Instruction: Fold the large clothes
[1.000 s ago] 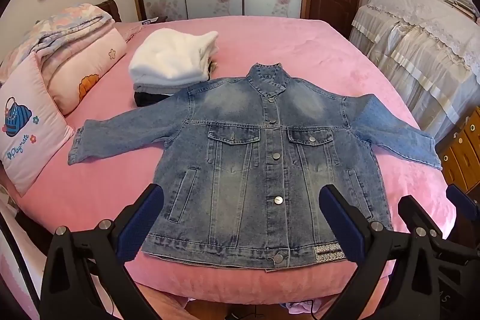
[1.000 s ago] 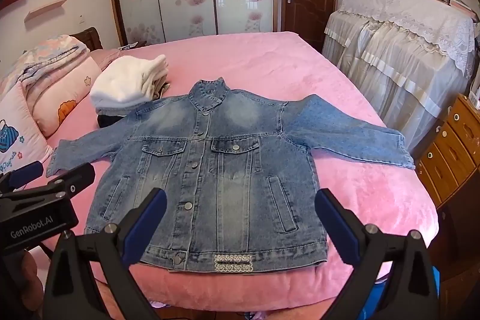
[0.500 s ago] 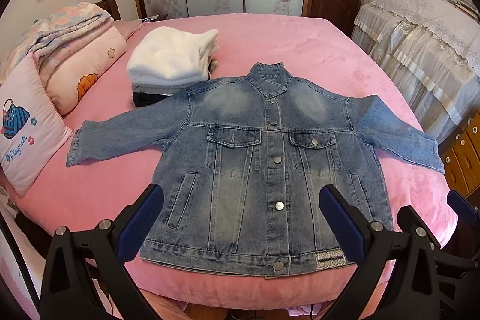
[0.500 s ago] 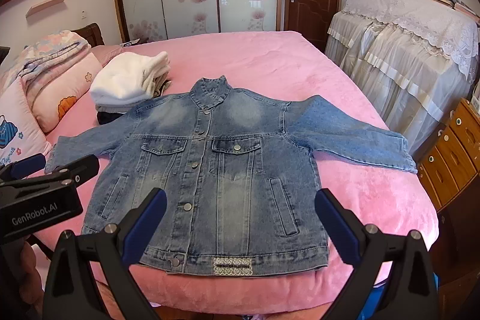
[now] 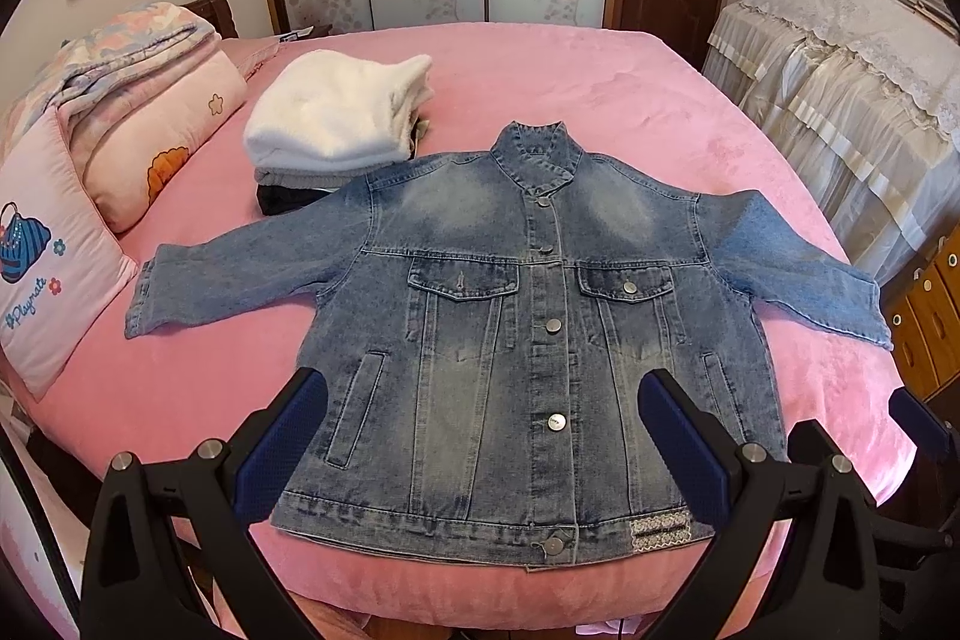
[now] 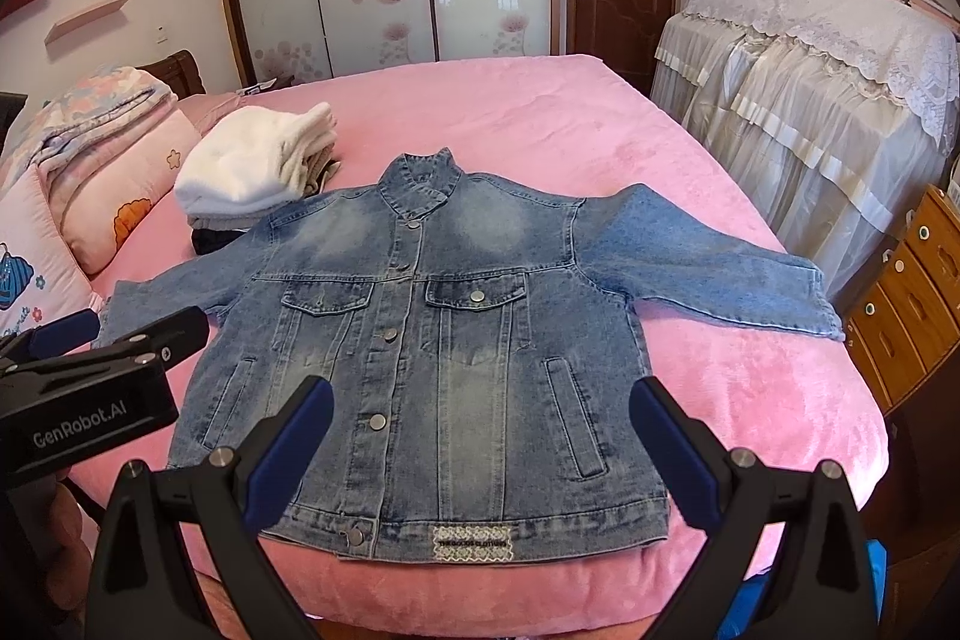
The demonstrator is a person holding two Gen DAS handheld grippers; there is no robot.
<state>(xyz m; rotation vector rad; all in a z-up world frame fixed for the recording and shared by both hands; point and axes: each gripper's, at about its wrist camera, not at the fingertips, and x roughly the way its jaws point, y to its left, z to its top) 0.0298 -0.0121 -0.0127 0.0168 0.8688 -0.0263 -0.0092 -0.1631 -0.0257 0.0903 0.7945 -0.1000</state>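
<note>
Left wrist view: denim jacket [image 5: 528,328] lies flat, buttoned, face up, frame center on the pink bed [image 5: 600,82], sleeves out to both sides. My left gripper [image 5: 477,436] and right gripper [image 6: 480,436] are both spread wide, holding nothing, hovering over the hem. Denim looks heavy, stiff, grippy; I'd pinch at a sleeve cuff [image 5: 141,307] or shoulder seam.

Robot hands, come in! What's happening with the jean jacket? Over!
Left gripper open, empty. Right gripper open, empty. Denim jacket flat on the pink bed, buttoned, sleeves spread, not yet folded. Folded clothes pile touches its shoulder.
</note>
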